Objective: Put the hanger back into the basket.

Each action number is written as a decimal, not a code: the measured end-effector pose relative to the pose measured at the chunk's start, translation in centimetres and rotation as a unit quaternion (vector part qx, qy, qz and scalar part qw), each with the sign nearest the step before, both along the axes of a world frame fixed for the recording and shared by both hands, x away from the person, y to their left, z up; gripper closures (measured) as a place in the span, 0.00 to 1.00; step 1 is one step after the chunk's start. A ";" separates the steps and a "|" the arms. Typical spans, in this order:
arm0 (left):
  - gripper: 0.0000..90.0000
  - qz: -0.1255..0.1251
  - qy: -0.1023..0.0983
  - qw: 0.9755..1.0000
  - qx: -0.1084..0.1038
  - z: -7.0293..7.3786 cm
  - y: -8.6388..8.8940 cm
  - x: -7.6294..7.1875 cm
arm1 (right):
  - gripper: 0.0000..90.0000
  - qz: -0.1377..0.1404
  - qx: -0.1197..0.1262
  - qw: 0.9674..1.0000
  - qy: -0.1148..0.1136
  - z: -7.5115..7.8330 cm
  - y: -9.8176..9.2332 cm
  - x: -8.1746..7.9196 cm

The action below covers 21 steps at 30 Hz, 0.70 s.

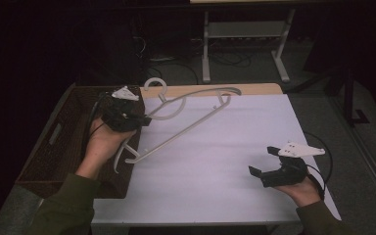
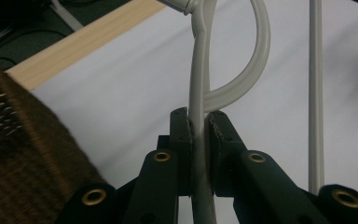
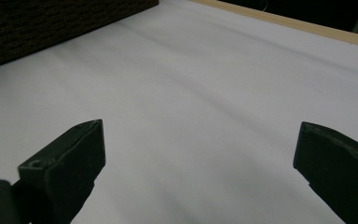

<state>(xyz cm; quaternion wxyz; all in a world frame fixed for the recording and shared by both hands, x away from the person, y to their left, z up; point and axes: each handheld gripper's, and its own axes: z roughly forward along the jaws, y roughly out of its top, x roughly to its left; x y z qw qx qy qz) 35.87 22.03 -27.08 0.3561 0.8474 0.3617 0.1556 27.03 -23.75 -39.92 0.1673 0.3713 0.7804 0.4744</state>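
A pale grey plastic clothes hanger (image 1: 186, 125) is held above the white table, its hook (image 1: 155, 84) toward the far edge. My left gripper (image 1: 144, 120) is shut on one arm of the hanger, over the basket's right rim. In the left gripper view the hanger arm (image 2: 198, 93) runs up between the closed jaws, with a curved part (image 2: 256, 56) bending right behind it. My right gripper (image 1: 263, 160) hovers near the table's front right, jaws wide apart with nothing between them. In the right gripper view its two fingertips (image 3: 74, 149) frame bare white table.
A dark woven basket (image 1: 54, 147) stands at the table's left side, also seen as the basket (image 2: 14, 149) and the basket (image 3: 51, 23). The white table (image 1: 225, 147) has a wooden far edge (image 1: 254, 89). Desk legs (image 1: 205, 49) and cables lie on the floor beyond.
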 end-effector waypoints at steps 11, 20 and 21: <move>0.91 0.042 -0.011 0.999 0.001 1.4 6.3 -0.2 | 0.02 -0.005 0.001 1.000 -0.007 -0.1 -0.1 0.1; 0.91 0.086 -0.018 0.996 0.011 1.7 12.6 -0.5 | 0.02 -0.005 -0.002 1.000 -0.007 -0.3 -0.1 0.3; 0.91 0.090 -0.019 0.996 0.013 1.7 13.2 -0.5 | 0.02 -0.005 -0.002 1.000 -0.007 -0.3 -0.1 0.3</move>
